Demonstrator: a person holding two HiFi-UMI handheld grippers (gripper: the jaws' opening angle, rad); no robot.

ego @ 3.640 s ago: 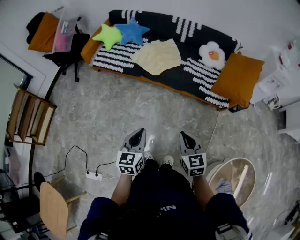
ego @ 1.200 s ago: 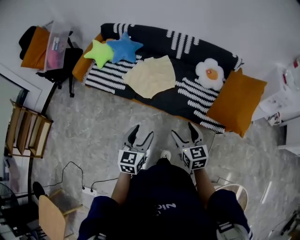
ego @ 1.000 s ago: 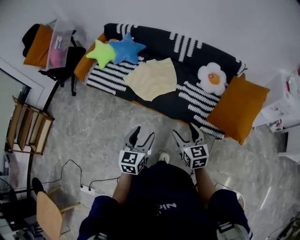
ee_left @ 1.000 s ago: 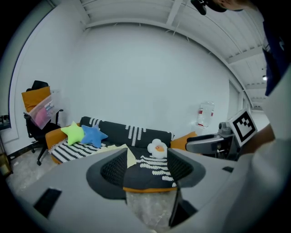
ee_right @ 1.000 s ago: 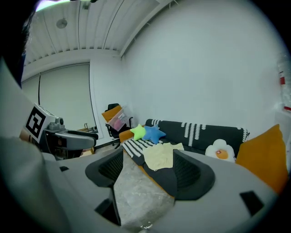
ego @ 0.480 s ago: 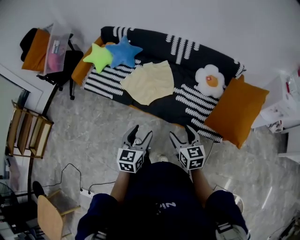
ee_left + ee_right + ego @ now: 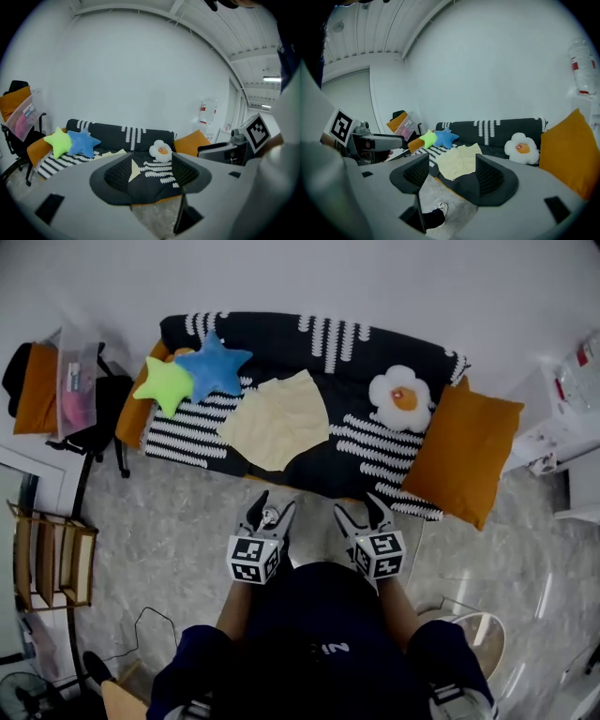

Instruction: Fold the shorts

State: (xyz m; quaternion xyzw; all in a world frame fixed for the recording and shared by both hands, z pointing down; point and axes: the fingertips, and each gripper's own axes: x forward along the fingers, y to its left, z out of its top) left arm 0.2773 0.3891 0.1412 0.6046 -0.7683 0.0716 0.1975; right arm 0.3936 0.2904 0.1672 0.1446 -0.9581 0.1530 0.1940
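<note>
While angled toward the sofa [image 7: 272, 341], left claw [image 7: 271, 504] gapes.

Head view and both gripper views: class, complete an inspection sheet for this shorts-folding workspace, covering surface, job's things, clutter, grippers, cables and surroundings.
Surface: sofa with a black-and-white striped cover.
Job's things: pale yellow shorts spread on the seat, not yet folded.
Clutter: green star cushion, blue star cushion, fried-egg cushion and orange cushion on the sofa around the shorts.
Grippers: left gripper open, empty; right gripper open, empty, its jaws just closing slightly; both over the floor, short of the shorts.
Cables: thin black cable on the floor, lower left.
Surroundings: grey marbled floor, wooden rack, office chair.
</note>
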